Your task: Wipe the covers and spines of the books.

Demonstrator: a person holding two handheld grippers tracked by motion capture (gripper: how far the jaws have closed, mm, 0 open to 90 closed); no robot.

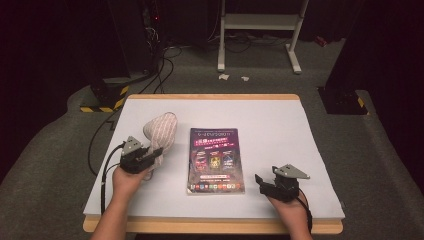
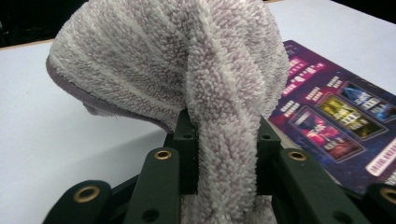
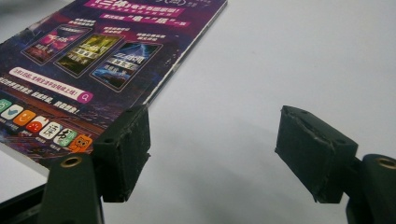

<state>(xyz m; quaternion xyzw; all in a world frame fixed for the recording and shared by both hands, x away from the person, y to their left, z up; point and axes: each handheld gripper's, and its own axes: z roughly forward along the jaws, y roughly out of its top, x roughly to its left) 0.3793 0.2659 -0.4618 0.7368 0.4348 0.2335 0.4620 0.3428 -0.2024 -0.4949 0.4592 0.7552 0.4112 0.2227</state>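
A fluffy white-and-mauve striped towel (image 1: pixel 161 131) hangs bunched at the left of the white table top (image 1: pixel 280 130), lifted off the surface. My left gripper (image 1: pixel 152 155) is shut on a fold of it. In the left gripper view the towel (image 2: pixel 187 70) is pinched between both pads, with the left gripper (image 2: pixel 226 158) beneath the drooping bulk. A purple book (image 1: pixel 216 160) lies flat in the middle of the table, just right of the towel. My right gripper (image 1: pixel 260 181) rests near the front right, open with nothing in it. In the right gripper view the book (image 3: pixel 93 56) lies beyond the left jaw of the right gripper (image 3: pixel 212 149).
The table top has a wooden rim (image 1: pixel 210 226) along the front. Black cables (image 1: pixel 100 145) trail off the left side to the floor. A white metal stand (image 1: pixel 260 30) and dark equipment stand on the grey carpet behind the table.
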